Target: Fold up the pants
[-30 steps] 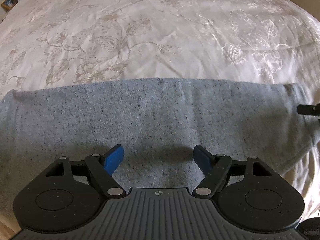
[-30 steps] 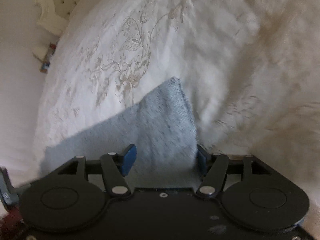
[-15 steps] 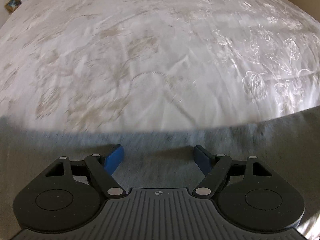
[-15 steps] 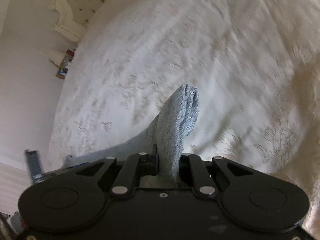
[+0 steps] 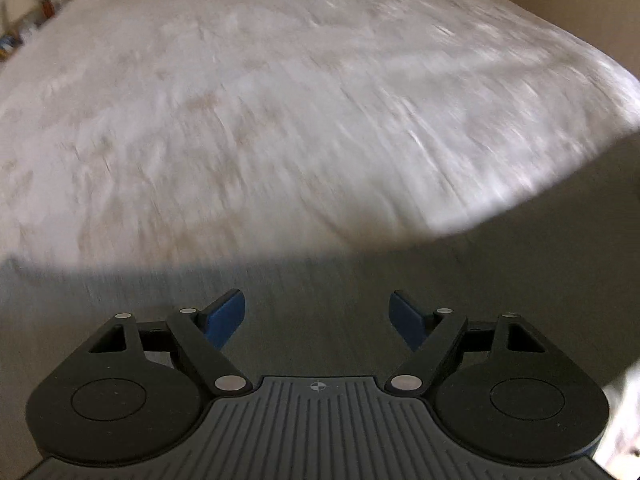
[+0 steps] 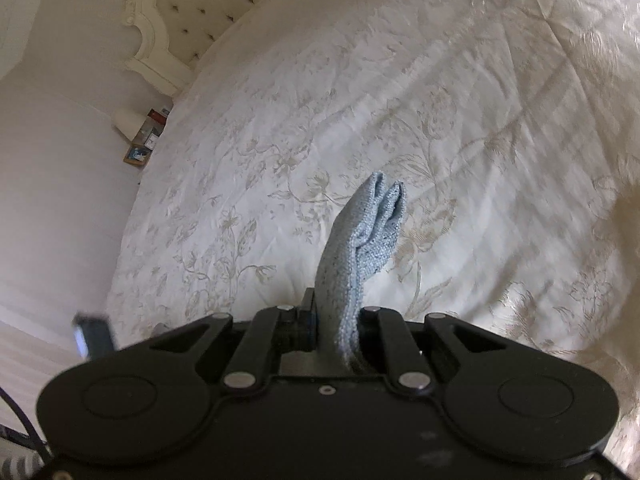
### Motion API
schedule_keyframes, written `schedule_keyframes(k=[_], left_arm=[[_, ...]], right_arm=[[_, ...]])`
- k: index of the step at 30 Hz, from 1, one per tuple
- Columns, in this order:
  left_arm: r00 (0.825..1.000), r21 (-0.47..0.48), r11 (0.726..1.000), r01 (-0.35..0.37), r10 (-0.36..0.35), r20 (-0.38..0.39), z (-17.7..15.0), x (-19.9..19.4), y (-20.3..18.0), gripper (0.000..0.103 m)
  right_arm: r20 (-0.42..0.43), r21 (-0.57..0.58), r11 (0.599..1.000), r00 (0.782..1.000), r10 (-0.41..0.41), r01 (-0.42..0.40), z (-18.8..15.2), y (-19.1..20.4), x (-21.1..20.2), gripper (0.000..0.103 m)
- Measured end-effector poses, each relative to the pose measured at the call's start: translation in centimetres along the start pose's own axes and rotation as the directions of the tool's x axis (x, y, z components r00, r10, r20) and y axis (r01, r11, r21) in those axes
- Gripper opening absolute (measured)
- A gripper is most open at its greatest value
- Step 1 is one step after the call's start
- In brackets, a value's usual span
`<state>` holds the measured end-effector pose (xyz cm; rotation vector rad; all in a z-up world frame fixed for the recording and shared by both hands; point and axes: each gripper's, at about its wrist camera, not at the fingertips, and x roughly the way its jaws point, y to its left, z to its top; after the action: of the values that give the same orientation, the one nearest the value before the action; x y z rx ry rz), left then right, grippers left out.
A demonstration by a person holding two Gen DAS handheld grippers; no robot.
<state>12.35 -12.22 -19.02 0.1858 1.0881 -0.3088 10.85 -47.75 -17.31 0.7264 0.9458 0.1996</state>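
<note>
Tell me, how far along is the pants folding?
Early, by the look of it. Done: the right gripper is shut on a bunched bit of the grey pants. In hand: the left gripper is open above the cloth, holding nothing. Left: no finished fold shows on the bedspread.

No legible text, brand, number or label was found in either view. Only one sign was noted: a small crosshair mark (image 5: 316, 386) on the ribbed grey housing (image 5: 320, 432) of the left wrist unit.
</note>
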Motion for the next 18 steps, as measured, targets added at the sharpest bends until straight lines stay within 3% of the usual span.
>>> schedule_keyframes(k=[3,5,6,8,11,18], left_arm=[[0.996,0.060,0.996,0.060,-0.056,-0.069,-2.6,0.3,-0.6,0.079],[0.981,0.095,0.988,0.122,-0.106,-0.162,-3.9,1.7,-0.6,0.079],[0.979,0.116,0.984,0.132,-0.112,-0.169,-4.4,2.1,-0.5,0.078],[0.982,0.129,0.981,0.145,-0.127,-0.142,-4.3,1.6,0.2,0.078],[0.984,0.065,0.983,0.169,-0.165,-0.066,-3.4,-0.4,2.9,0.078],[0.995,-0.061,0.993,0.097,-0.097,0.002,-3.4,-3.4,13.4,0.078]], right_arm=[[0.022,-0.003,1.000,1.000,-0.013,0.013,-0.2,1.5,-0.4,0.012],[0.041,-0.009,1.000,0.999,-0.018,0.018,-0.6,3.1,-0.7,0.012],[0.051,-0.011,1.000,0.999,-0.019,0.019,-0.8,4.1,-0.9,0.012],[0.062,-0.018,1.000,0.998,-0.022,0.023,-1.3,5.9,-1.0,0.013],[0.073,-0.042,0.999,0.997,-0.010,0.013,-2.3,9.5,-0.9,0.013],[0.017,-0.098,0.993,0.998,0.064,-0.062,-7.2,19.0,3.9,0.013]])
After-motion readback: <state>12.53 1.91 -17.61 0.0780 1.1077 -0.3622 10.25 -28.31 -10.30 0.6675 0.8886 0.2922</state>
